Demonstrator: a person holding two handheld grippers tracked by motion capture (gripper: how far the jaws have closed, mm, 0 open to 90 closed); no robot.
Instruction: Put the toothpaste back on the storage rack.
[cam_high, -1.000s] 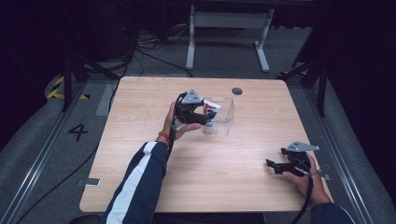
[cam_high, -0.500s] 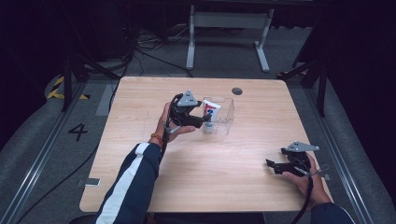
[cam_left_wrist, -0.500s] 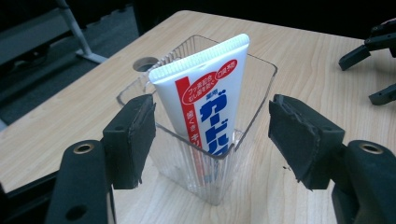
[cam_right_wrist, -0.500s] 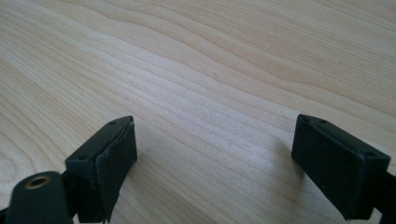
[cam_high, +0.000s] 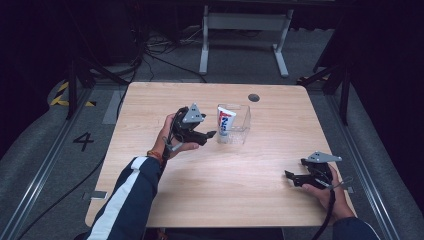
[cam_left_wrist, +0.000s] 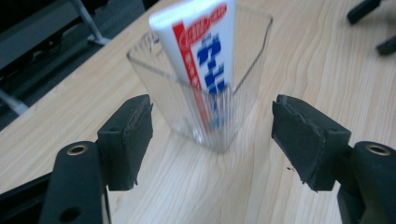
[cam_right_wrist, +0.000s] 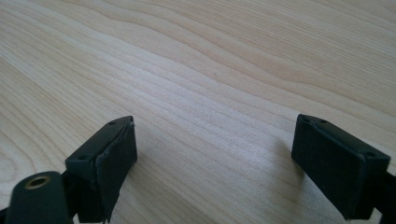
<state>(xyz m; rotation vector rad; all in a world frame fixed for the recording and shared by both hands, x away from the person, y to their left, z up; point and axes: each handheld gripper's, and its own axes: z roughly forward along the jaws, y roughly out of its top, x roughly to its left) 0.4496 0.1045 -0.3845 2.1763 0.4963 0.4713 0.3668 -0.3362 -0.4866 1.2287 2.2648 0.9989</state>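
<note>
Left gripper (cam_high: 209, 135): jaws apart, just been opening, nothing between them, just left of clear cup (cam_high: 236, 126). Toothpaste tube (cam_high: 225, 123) inside, long axis upright, leaning slightly, crimped end up, mid-table (cam_high: 225, 180). Right gripper (cam_high: 291, 178): open, empty, near right.

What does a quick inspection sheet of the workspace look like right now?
Surface: light wooden table, with a dark round hole near its far edge.
Job's things: clear ribbed plastic cup upright, holding a white, red and blue toothpaste tube.
Clutter: nothing seen.
Grippers: left gripper open, jaws have just been opening, the cup ahead of them and untouched; right gripper open over bare wood, nothing between its jaws.
Cables: black cables on the floor behind the table.
Surroundings: grey metal stand, floor mark "4".
</note>
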